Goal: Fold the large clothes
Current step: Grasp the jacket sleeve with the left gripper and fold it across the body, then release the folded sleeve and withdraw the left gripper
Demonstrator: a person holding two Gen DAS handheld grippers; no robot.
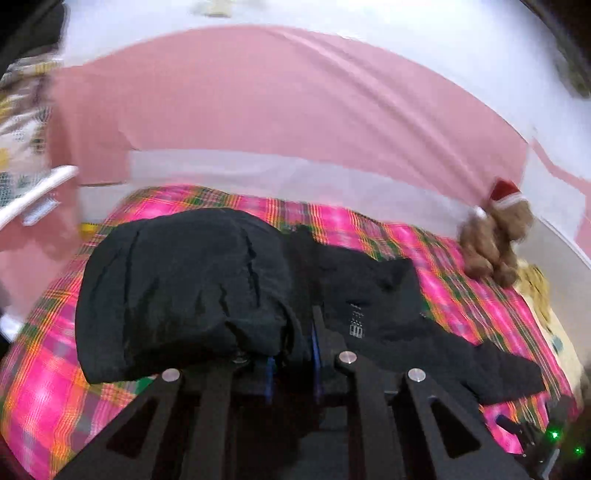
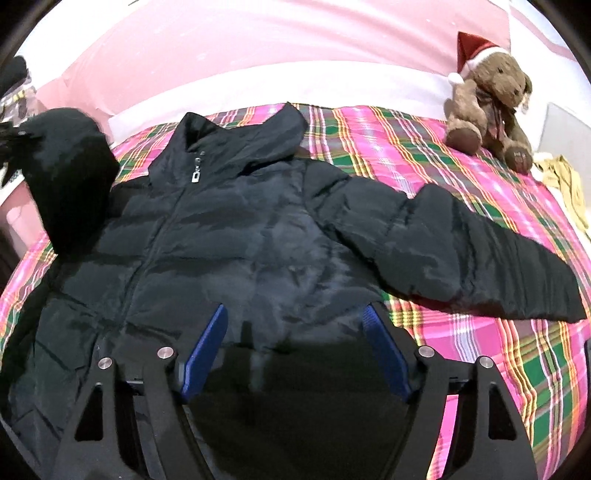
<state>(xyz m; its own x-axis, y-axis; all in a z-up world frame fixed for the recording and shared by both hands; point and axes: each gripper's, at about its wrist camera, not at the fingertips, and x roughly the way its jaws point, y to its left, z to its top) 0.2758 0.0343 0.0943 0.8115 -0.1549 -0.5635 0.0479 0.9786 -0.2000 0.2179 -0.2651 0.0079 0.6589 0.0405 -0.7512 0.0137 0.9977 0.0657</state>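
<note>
Left of the jacket's (image 2: 229,236) zip, the left gripper (image 1: 291,354) clamps one raised sleeve (image 2: 70,177), the open right gripper (image 2: 295,354) hovers over the hem, and rightward the other sleeve (image 2: 480,258) lies unfolded on the plaid bedspread (image 2: 388,147), so folding looks barely begun.

The jacket (image 2: 236,236) is black, with a faint bluish sheen on its front and a small silver zip pull (image 2: 197,173) below the collar. Under it the blanket (image 2: 388,147) is plaid: hot pink crossed by green bands and thin orange and yellow lines. The bear (image 2: 491,107) at the blanket's far right corner is brown and wears a red hat with white trim. The wall (image 2: 258,33) behind is pink with a white band. The right gripper's pads (image 2: 207,354) are blue on black arms. A pale yellow cloth (image 2: 565,181) lies at the right edge.
</note>
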